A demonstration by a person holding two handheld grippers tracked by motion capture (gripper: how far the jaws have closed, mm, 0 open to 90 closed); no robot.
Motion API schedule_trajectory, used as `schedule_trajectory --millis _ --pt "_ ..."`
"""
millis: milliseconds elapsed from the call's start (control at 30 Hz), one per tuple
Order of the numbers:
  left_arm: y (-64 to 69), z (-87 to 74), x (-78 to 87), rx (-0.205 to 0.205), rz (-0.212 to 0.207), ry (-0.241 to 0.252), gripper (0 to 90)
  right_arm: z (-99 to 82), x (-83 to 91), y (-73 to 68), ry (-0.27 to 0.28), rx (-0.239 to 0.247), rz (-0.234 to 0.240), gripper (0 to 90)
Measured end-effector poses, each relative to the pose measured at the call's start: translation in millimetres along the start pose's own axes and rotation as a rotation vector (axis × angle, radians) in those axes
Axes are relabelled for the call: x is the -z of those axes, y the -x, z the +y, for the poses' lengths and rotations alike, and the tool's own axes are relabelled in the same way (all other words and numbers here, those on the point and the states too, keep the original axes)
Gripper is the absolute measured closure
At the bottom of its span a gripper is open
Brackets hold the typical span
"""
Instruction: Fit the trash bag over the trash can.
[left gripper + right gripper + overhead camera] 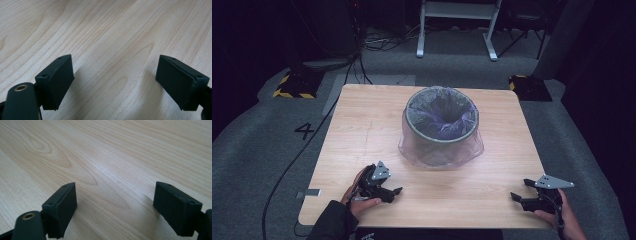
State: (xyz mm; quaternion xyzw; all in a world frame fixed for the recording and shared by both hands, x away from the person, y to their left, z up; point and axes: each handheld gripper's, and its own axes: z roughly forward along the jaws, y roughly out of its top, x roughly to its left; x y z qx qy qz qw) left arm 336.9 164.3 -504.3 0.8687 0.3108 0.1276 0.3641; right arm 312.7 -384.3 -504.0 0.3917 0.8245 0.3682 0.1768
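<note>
Near us, our left gripper [393,192] and right gripper [522,191] rest wide open, empty, on the table [362,130], well apart from the bin [441,127].

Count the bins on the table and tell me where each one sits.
1. The bin, lined with a translucent bag, stands upright at the middle of the table, toward its far side, well ahead of both grippers and touching neither.

A lab-like recording space — dark curtains, grey carpet [257,145], hazard-striped stand feet [292,86], trailing floor cables [384,42].
</note>
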Motion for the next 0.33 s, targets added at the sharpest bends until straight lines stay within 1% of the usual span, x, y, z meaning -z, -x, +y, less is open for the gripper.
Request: schedule_trajectory --millis 333 --pt "-0.1 0.1 -0.1 -0.001 -0.001 0.000 14.2 0.1 -0.2 0.1 0.000 0.000 0.001 18.7"
